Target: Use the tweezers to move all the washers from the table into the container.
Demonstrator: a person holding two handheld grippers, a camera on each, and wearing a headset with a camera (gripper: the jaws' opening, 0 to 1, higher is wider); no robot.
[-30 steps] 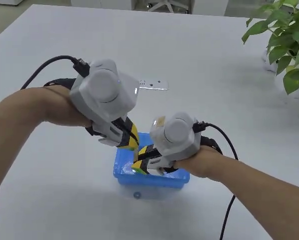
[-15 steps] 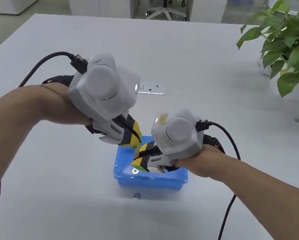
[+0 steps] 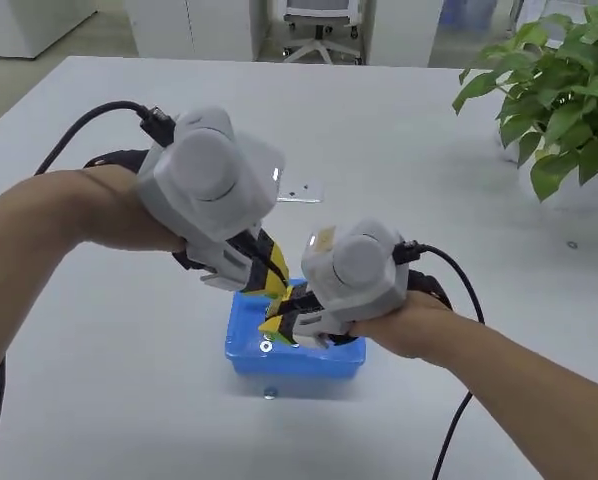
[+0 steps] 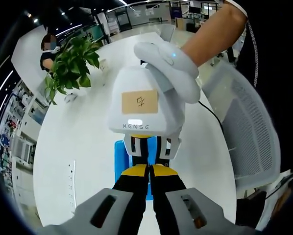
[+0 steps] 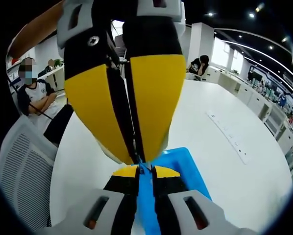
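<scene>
My left gripper (image 3: pixel 271 280) points down over the blue container (image 3: pixel 241 355), shut on thin dark tweezers (image 5: pixel 132 122) that run between its yellow jaws. The right gripper (image 3: pixel 279 325) faces it from the right, low over the container. Its jaws stand almost together around the tweezers' tip (image 5: pixel 144 167). In the left gripper view my own left gripper (image 4: pixel 149 172) meets the right gripper (image 4: pixel 153 147) head on. One washer (image 3: pixel 266 347) lies inside the container at its front left. Another washer (image 3: pixel 270 393) lies on the table just in front of the container.
A white power strip (image 3: pixel 299 192) lies behind the grippers. A potted plant (image 3: pixel 554 100) stands at the far right. Cables trail from both grippers. An office chair (image 3: pixel 314 25) stands beyond the white table (image 3: pixel 99 400), which has bare room on all sides.
The head camera has tilted, shifting the scene. Both grippers stay tip to tip over the container. A washer now shows plainly on the container floor.
</scene>
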